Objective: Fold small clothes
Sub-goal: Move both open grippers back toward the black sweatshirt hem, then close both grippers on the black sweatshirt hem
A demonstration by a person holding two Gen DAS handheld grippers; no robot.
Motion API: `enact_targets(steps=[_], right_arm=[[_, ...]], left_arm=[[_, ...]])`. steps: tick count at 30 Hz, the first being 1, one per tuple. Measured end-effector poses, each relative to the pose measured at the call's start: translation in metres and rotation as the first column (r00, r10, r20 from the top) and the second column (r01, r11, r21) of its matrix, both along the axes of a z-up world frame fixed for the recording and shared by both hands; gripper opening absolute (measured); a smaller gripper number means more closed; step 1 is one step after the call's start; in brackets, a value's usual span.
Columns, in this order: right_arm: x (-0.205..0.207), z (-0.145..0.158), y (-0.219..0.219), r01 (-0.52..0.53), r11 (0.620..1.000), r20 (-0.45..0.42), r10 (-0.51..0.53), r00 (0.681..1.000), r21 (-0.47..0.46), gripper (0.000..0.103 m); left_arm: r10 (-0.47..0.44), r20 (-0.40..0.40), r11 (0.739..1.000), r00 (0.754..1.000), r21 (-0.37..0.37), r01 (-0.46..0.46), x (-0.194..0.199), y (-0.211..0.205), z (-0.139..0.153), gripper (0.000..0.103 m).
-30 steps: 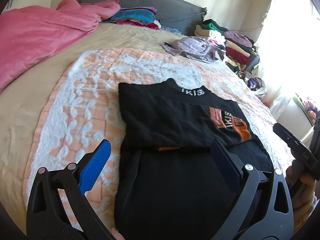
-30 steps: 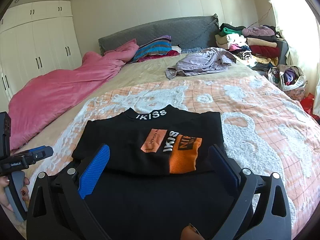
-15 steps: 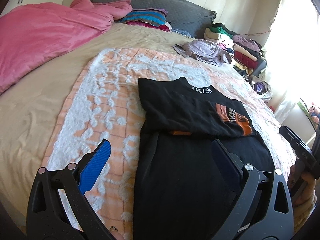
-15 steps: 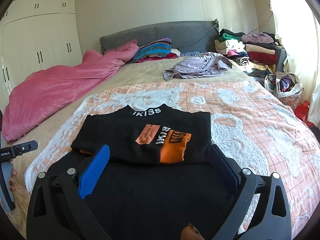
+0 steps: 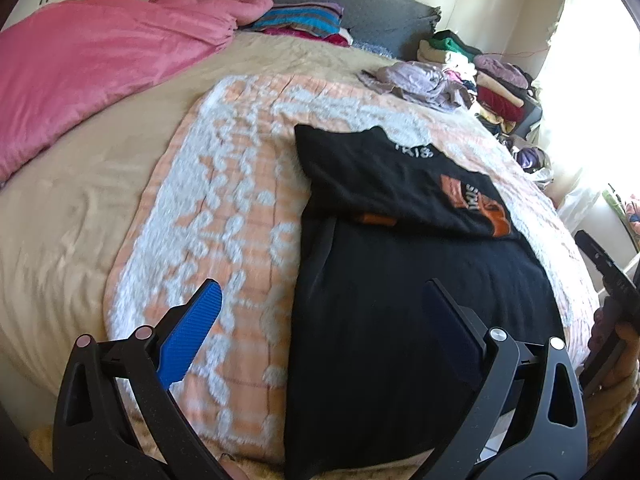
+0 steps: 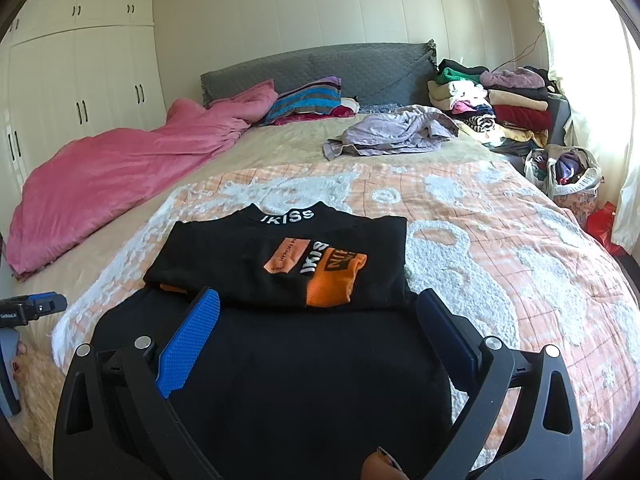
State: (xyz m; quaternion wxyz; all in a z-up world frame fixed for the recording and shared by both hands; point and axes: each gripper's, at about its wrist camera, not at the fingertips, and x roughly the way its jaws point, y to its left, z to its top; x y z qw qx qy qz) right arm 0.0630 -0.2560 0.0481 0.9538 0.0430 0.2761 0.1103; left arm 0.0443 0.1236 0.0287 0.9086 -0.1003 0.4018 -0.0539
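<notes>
While both your grippers' jaws gape wide and empty, the black shirt's (image 6: 280,360) near hem is cut off at frame bottom.

Right gripper (image 6: 318,322) hovering wide open over black shirt (image 6: 280,344) lying part-folded on peach blanket (image 6: 500,248); left gripper (image 6: 30,308) showing at left edge.

Pink duvet (image 6: 120,164) along bed's left edge; striped pillow (image 6: 308,98) at grey headboard (image 6: 320,64); white wardrobe (image 6: 80,80) beyond left side.
</notes>
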Motion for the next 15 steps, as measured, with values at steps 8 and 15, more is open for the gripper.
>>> enact_targets(steps=[8, 15], right_arm=[[-0.015, -0.005, -0.009, -0.001, 1.0, -0.009, 0.001, 1.0, -0.009, 0.098], [-0.028, -0.011, -0.018, 0.007, 1.0, -0.026, -0.008, 1.0, -0.014, 0.098]], left_arm=[[-0.005, -0.03, 1.0, 1.0, -0.01, 0.005, -0.018, 0.003, -0.012, 0.093], [-0.024, -0.068, 1.0, 0.997, -0.012, 0.023, -0.03, 0.001, -0.025, 0.085]])
